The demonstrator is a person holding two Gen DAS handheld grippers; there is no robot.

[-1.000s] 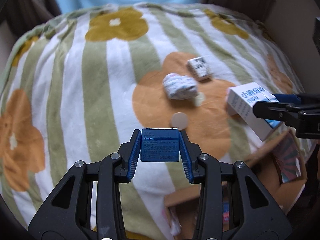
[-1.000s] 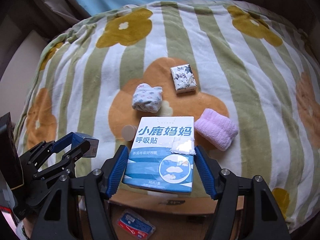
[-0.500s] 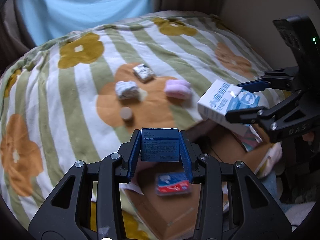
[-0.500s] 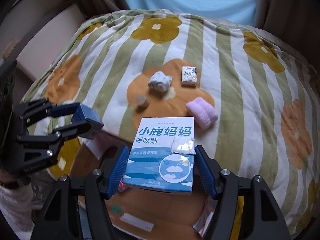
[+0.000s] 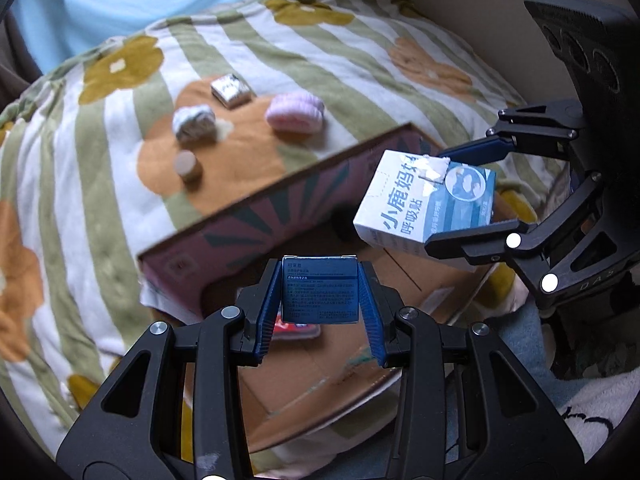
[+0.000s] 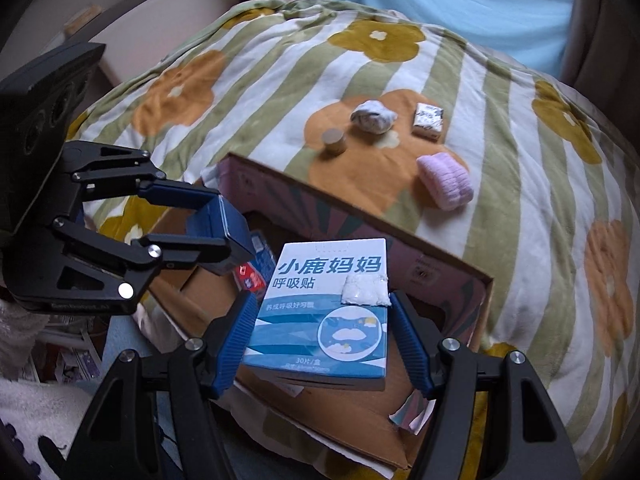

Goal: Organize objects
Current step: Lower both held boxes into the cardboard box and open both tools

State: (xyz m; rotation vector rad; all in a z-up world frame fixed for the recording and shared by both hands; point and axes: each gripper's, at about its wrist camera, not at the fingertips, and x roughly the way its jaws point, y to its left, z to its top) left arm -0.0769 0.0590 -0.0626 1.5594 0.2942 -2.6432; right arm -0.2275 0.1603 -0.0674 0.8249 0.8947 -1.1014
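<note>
My left gripper (image 5: 319,294) is shut on a small dark blue box (image 5: 319,289) and holds it over an open cardboard box (image 5: 280,196). It also shows in the right wrist view (image 6: 202,226). My right gripper (image 6: 323,320) is shut on a white and blue carton (image 6: 326,304) with Chinese print, above the same cardboard box (image 6: 440,264). In the left wrist view that carton (image 5: 420,204) hangs at the right. A red and blue packet (image 6: 250,276) lies inside the cardboard box.
On the striped flower blanket (image 6: 280,64) beyond the cardboard box lie a pink rolled cloth (image 6: 444,184), a grey patterned bundle (image 6: 372,116), a small patterned packet (image 6: 428,120) and a short beige cylinder (image 6: 334,140). A blue curtain (image 6: 440,0) hangs behind.
Both grippers have pulled back from the blanket with their boxes and now hang over the open cardboard box, which fills more of both views.
</note>
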